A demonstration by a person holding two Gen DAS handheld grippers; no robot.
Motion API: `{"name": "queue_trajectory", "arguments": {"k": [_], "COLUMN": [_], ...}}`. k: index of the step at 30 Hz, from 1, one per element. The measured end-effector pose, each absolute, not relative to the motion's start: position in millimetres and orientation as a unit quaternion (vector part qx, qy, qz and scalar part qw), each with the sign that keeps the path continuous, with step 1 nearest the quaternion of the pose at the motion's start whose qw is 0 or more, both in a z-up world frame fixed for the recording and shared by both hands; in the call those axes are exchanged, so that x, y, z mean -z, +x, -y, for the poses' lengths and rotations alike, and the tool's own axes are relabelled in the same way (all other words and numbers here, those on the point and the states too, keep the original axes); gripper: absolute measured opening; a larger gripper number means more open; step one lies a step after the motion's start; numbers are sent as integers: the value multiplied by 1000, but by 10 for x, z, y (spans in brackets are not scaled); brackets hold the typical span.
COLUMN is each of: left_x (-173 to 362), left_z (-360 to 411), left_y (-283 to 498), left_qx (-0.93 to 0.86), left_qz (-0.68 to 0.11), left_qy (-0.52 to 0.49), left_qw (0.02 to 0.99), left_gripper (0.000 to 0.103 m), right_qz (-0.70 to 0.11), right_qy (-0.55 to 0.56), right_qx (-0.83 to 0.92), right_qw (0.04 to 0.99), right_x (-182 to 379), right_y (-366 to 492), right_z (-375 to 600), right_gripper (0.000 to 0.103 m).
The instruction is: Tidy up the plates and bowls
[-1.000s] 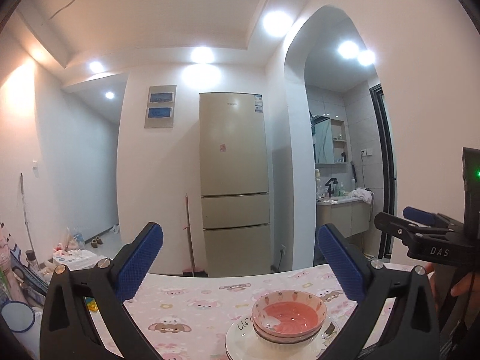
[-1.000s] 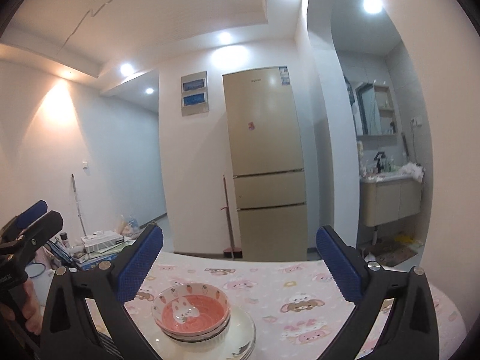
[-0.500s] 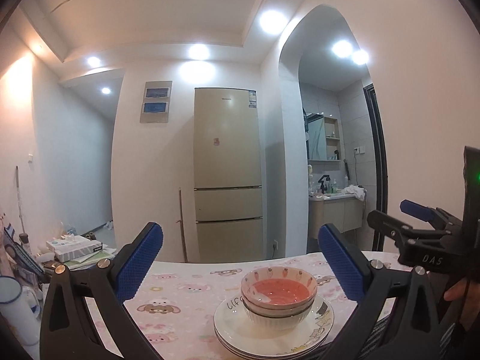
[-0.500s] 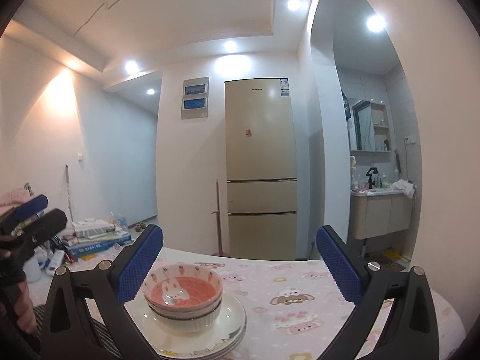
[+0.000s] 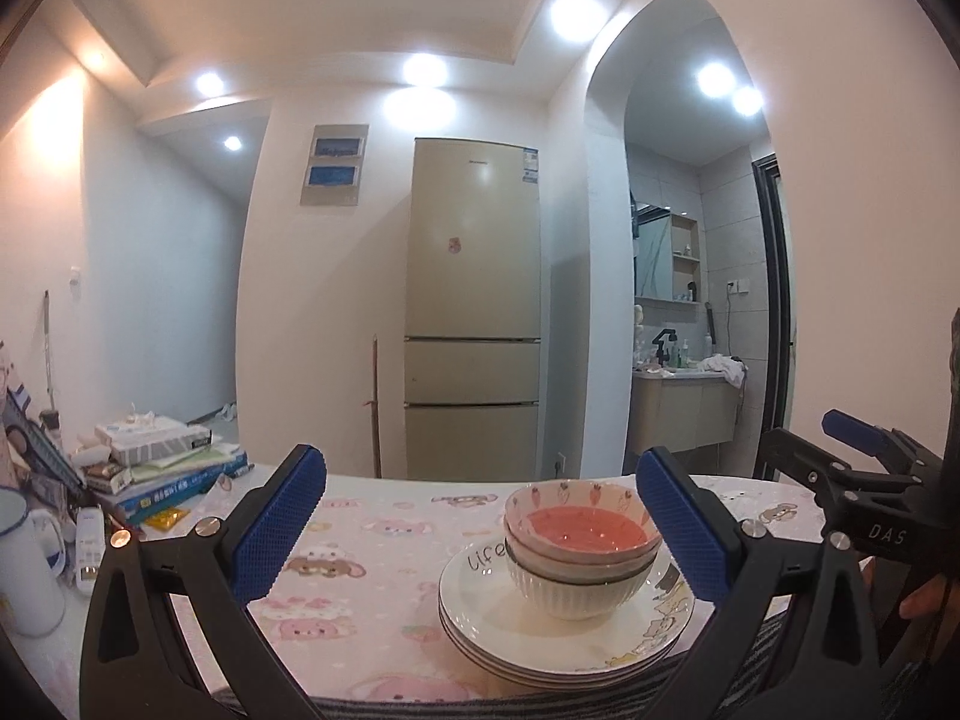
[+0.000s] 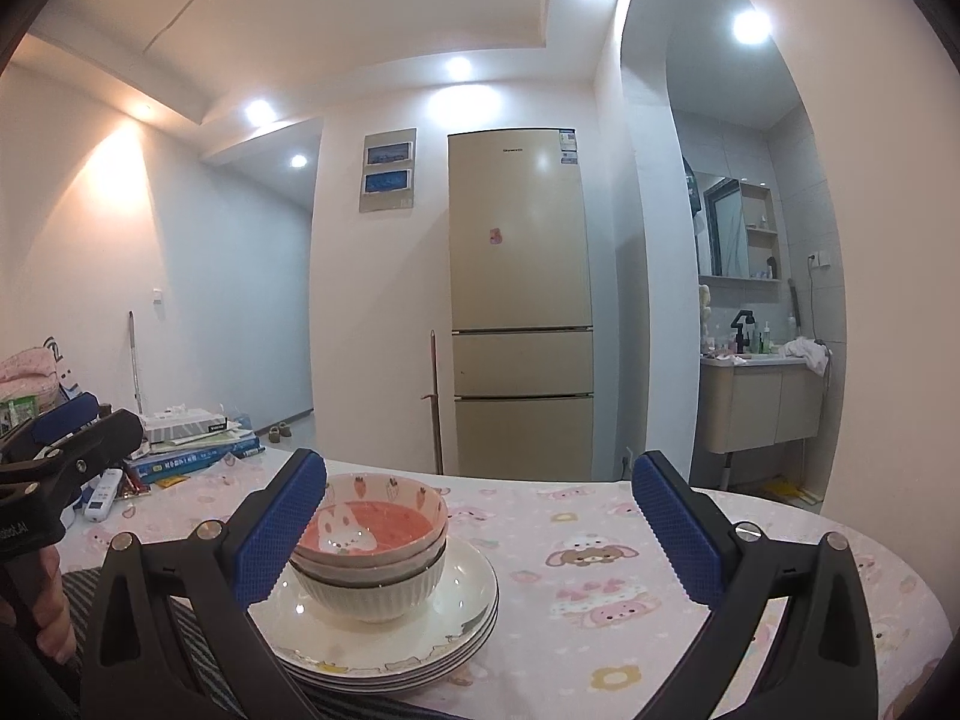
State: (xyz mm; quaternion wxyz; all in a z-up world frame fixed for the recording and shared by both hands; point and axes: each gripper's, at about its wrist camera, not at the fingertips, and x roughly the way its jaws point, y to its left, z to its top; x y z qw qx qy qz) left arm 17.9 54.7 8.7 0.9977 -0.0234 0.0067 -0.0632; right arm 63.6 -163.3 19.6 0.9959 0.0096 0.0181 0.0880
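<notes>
Between both grippers' spread, empty jaws sit nested bowls [image 5: 579, 546] on stacked plates [image 6: 384, 630]; lift the plates level.

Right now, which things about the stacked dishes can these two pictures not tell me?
- Number of bowls: nested rims overlap, both views.
- Number of plates: edges too thin to count; the left finger covers part, right wrist view.
- Plate lettering: bowls hide most, left wrist view.

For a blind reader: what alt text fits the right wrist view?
Nested bowls sit on stacked plates on a pink cartoon tablecloth, framed by the open right gripper. A tall fridge stands behind.
</notes>
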Motion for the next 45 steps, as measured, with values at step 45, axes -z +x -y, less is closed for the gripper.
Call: {"name": "queue_trajectory", "arguments": {"k": [45], "left_x": [22], "left_z": [-541], "left_y": [128], "left_qx": [29], "left_qz": [2], "left_qy": [-2], "left_qw": [1000], "left_gripper": [103], "right_qz": [-6], "right_qy": [7], "right_qx": [-87], "right_qw": [996], "right_x": [-129], "right_y": [553], "right_z": [1617], "right_gripper": [103]}}
